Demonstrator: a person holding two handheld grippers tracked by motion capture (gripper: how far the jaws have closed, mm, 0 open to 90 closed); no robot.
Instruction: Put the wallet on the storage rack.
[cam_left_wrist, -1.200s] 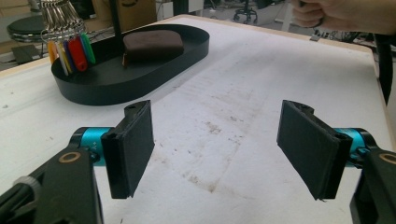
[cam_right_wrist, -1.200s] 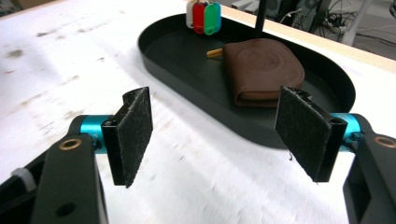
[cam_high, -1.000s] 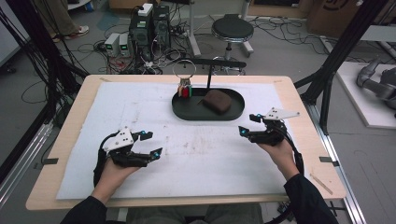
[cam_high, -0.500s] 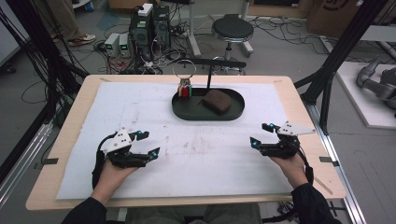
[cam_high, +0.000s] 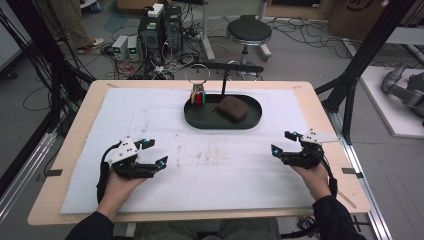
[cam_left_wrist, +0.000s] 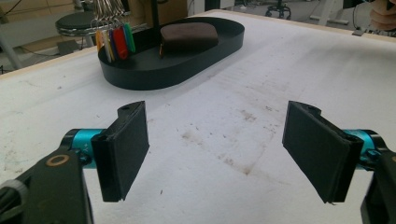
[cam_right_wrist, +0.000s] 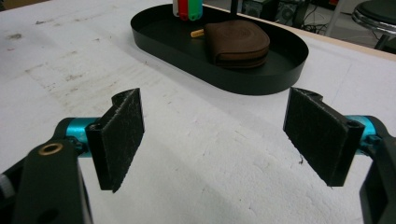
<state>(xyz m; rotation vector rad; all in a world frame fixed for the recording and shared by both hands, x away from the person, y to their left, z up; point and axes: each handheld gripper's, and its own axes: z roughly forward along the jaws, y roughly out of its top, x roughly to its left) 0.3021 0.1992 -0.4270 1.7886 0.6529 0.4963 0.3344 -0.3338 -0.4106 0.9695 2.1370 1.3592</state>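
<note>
High view, your right gripper: it has drawn back toward the lower right of the frame compared with a second ago, jaws spread wide, nothing held
High view, your left gripper: sits at lower left, barely shifted in that second, jaws wide apart and empty
High view, black tray: upper centre of the frame, well apart from both grippers; the brown pouch lies in its right half, the coloured key tags hang on a ring at its left end
Left gripper view: your two pads stand far apart over stained white mat; tray at upper left, key tags at its left end, pouch to their right
Right gripper view: pads equally wide over bare mat; tray in the upper middle, pouch lying flat inside, key tags at the top edge
What the change means: your right hand pulling away from the tray reads as a rest pose, so I judge that no grasp on pouch or tags has started; both remain ahead of you
</note>
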